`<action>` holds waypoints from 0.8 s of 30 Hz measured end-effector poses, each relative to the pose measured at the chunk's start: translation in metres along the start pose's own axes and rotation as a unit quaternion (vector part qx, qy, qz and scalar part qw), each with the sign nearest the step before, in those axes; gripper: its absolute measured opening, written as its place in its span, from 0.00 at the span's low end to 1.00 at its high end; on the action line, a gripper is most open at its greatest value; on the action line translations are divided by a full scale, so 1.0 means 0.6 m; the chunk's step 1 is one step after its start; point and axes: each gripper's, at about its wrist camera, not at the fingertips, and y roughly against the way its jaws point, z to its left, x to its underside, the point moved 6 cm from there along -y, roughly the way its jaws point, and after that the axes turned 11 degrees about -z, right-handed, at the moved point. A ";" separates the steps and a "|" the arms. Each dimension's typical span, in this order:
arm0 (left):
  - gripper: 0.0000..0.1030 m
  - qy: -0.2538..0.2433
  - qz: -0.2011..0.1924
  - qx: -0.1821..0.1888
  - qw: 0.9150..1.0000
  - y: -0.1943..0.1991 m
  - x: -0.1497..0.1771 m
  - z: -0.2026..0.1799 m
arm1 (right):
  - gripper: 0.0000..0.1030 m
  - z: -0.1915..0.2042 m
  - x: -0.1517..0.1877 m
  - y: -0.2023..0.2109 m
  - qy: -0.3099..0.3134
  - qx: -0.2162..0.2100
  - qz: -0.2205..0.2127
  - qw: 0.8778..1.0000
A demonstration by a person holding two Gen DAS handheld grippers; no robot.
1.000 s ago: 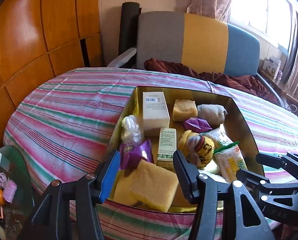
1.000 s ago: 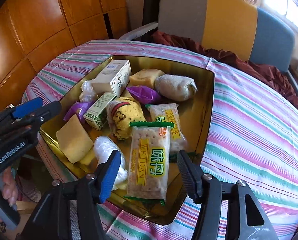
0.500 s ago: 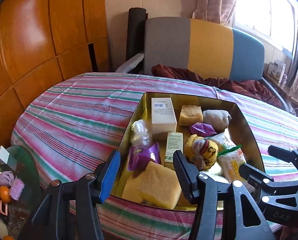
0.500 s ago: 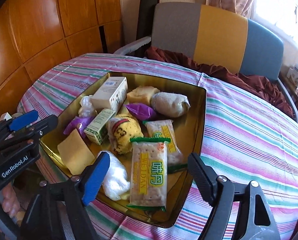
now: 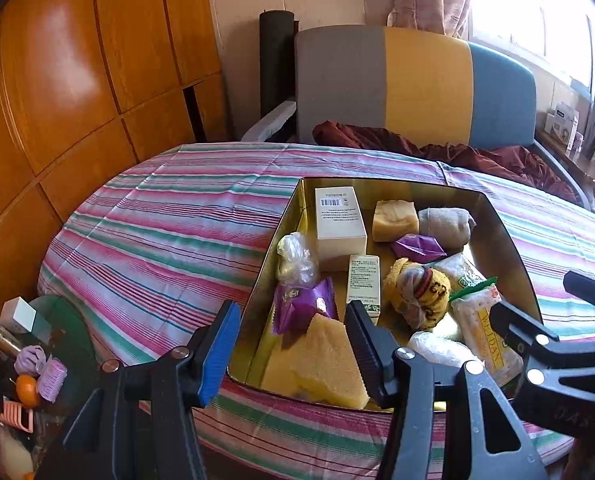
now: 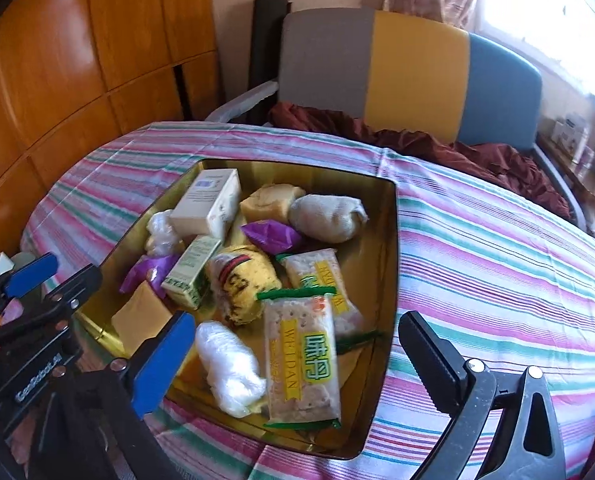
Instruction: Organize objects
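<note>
A gold tray (image 5: 513, 248) on the striped table holds a white box (image 5: 339, 220), a yellow sponge (image 5: 325, 364), purple wrappers, a rolled yellow sock (image 6: 241, 284), a white plastic bundle (image 6: 227, 364) and cracker packets (image 6: 301, 356). My left gripper (image 5: 293, 344) hovers open over the tray's near left corner, above the sponge, with nothing between its pads. My right gripper (image 6: 297, 364) hangs above the tray's near right corner. Its jaws are opening wide, and the front cracker packet lies in the tray below the gap, untouched by the pads.
The tray (image 6: 389, 260) sits on a round table with a pink and green striped cloth (image 5: 169, 240). Behind it stands a grey, yellow and blue chair (image 5: 417, 84) with a maroon cloth on it. A low stand with small odds and ends (image 5: 29, 364) is at the lower left.
The right gripper's jaws have spread much wider, and the cracker packet stays lying in the tray. Both views have tilted up slightly. The left jaws keep the same gap.
</note>
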 end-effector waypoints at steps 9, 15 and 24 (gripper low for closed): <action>0.54 0.004 0.010 0.004 1.000 -0.003 0.002 0.001 | 1.00 0.006 -0.004 0.002 0.003 0.026 -0.001 1.000; 0.54 0.015 0.011 -0.002 1.000 -0.004 0.001 0.013 | 1.00 0.009 -0.009 0.011 -0.005 0.030 -0.011 0.999; 0.54 0.020 0.013 0.004 1.000 0.001 0.001 0.011 | 1.00 0.004 -0.015 0.003 -0.021 0.040 -0.010 0.999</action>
